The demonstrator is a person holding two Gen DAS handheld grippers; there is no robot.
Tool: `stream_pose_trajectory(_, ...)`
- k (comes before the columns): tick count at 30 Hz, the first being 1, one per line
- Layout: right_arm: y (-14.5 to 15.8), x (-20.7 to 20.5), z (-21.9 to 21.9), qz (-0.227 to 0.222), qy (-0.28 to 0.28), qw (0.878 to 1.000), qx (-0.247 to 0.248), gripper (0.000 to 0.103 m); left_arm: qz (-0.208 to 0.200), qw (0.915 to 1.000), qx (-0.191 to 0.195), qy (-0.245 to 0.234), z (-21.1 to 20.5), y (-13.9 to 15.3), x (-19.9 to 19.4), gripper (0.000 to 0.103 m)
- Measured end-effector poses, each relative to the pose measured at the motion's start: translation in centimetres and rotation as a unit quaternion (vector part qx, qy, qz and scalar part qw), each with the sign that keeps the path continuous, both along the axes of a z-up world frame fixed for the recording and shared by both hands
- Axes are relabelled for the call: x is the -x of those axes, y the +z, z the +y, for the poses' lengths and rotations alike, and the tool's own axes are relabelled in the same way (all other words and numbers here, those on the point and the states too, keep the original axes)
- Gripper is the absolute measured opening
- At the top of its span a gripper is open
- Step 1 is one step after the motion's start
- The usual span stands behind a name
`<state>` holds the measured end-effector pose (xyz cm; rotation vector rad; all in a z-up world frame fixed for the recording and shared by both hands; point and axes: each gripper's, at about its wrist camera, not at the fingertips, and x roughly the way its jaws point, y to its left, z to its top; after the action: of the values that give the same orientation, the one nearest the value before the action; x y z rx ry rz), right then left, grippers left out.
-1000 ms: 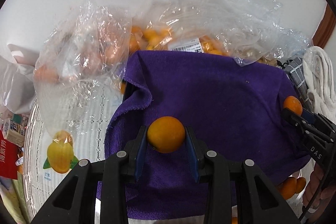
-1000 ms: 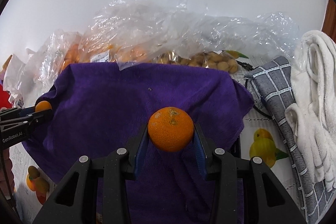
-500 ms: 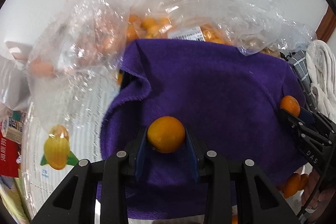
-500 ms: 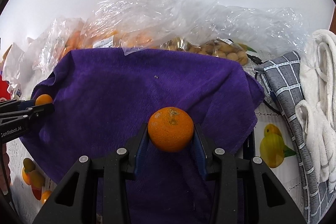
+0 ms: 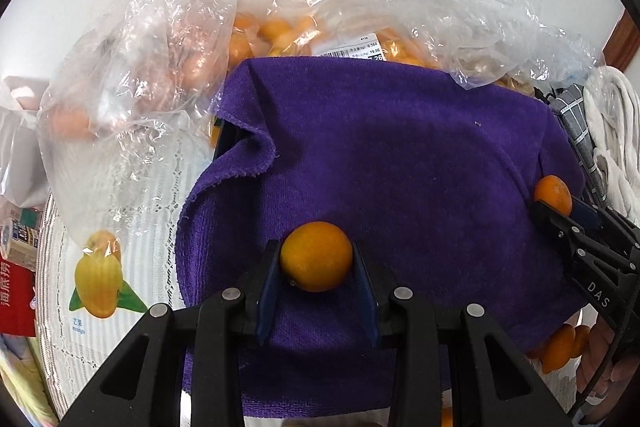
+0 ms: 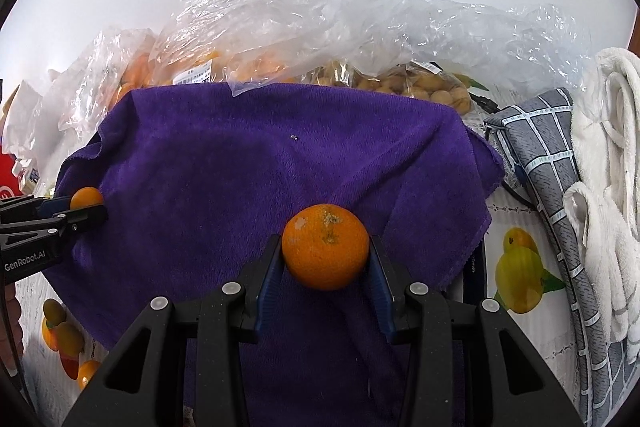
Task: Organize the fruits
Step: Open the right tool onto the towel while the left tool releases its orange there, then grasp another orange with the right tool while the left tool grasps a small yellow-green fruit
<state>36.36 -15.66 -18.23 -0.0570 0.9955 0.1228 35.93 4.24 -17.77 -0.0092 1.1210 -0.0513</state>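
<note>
My left gripper [image 5: 316, 259] is shut on a small yellow-orange citrus [image 5: 316, 255], held over the near part of a purple towel [image 5: 400, 155]. My right gripper [image 6: 325, 259] is shut on a larger orange tangerine [image 6: 325, 251] over the same purple towel [image 6: 240, 179]. Each gripper shows in the other view: the right gripper [image 5: 554, 199] at the towel's right edge, the left gripper [image 6: 86, 205] at its left edge. Clear plastic bags of oranges [image 5: 304, 27] lie behind the towel.
A bag of pale round fruit [image 6: 424, 87] lies at the back right. A grey checked cloth [image 6: 548, 155] and a white towel [image 6: 612, 155] lie to the right. Loose oranges [image 5: 560, 347] sit near right. A red packet [image 5: 16, 295] lies at the left on the fruit-print tablecloth [image 5: 96, 279].
Both grippers, still holding their fruit, have moved forward and lower over the purple towel; the bags and towel appear closer and lower in view.
</note>
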Motion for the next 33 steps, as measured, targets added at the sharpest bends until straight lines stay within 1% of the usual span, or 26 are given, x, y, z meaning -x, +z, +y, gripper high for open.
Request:
stream_pose_trajectory(2, 0.1, 0.1, 0.0, 0.0, 0.001, 1.0, -0.001, 0.042, -0.001, 1.0, -0.003, 0.0, -0.3, -0.1, 0.0, 0.033)
stream_pose_trajectory(4, 0.3, 0.2, 0.0, -0.002, 0.0, 1.0, -0.001, 0.046, 0.0, 1.0, -0.004, -0.001, -0.6, -0.3, -0.1, 0.033)
stream_pose_trajectory(9, 1.5, 0.9, -0.2, -0.025, -0.008, 1.0, 0.0, 0.064, 0.0, 1.0, -0.008, -0.004, -1.1, -0.5, 0.0, 0.033)
stream_pose_trajectory(10, 1.9, 1.1, -0.2, -0.031, -0.009, 0.999, 0.001, 0.065, 0.001, 1.0, -0.008, -0.004, -1.2, -0.5, -0.1, 0.033)
stream_pose_trajectory(12, 2.5, 1.3, -0.1, -0.038, -0.012, 0.999, 0.005, 0.066, 0.002, 1.0, -0.004, -0.002, -1.3, -0.4, -0.1, 0.034)
stream_pose_trajectory(13, 2.8, 1.5, 0.1, -0.042, -0.015, 0.999, 0.009, 0.066, 0.001, 1.0, -0.002, -0.002, -1.2, -0.2, -0.1, 0.039)
stream_pose_trajectory(14, 3.1, 1.7, 0.2, -0.046, -0.017, 0.999, 0.013, 0.066, -0.001, 1.0, -0.001, -0.001, -1.1, 0.0, 0.0, 0.047)
stream_pose_trajectory(16, 3.6, 2.2, 0.2, -0.052, -0.018, 0.998, 0.017, 0.066, -0.012, 0.9999, -0.002, -0.001, -1.2, 0.5, 0.2, 0.054)
stream_pose_trajectory(19, 4.2, 3.2, -0.2, -0.06, -0.017, 0.998, 0.027, 0.066, -0.026, 0.9997, -0.001, -0.004, -1.5, 1.5, 0.5, 0.054)
stream_pose_trajectory(22, 4.7, 4.5, -0.9, -0.072, -0.027, 0.996, 0.042, 0.066, -0.04, 0.9992, 0.003, -0.003, -1.6, 2.5, 0.9, 0.054)
stream_pose_trajectory(24, 5.0, 5.4, -1.6, -0.076, -0.038, 0.995, 0.044, 0.066, -0.051, 0.9987, 0.002, -0.001, -1.7, 3.2, 1.2, 0.054)
stream_pose_trajectory(27, 5.4, 6.7, -2.8, -0.063, -0.045, 0.997, 0.02, 0.065, -0.073, 0.9973, 0.007, 0.003, -1.6, 4.3, 1.8, 0.054)
stream_pose_trajectory(29, 5.4, 7.8, -3.4, -0.055, -0.044, 0.997, 0.012, 0.063, -0.089, 0.996, 0.008, 0.001, -1.8, 5.2, 2.2, 0.054)
stream_pose_trajectory(31, 5.1, 8.8, -3.6, -0.047, -0.041, 0.998, 0.012, 0.062, -0.104, 0.9945, 0.001, 0.003, -1.0, 6.3, 2.9, 0.054)
stream_pose_trajectory(33, 4.5, 9.8, -3.6, -0.036, -0.035, 0.999, 0.006, 0.059, -0.118, 0.993, 0.008, -0.001, -0.2, 7.4, 3.8, 0.054)
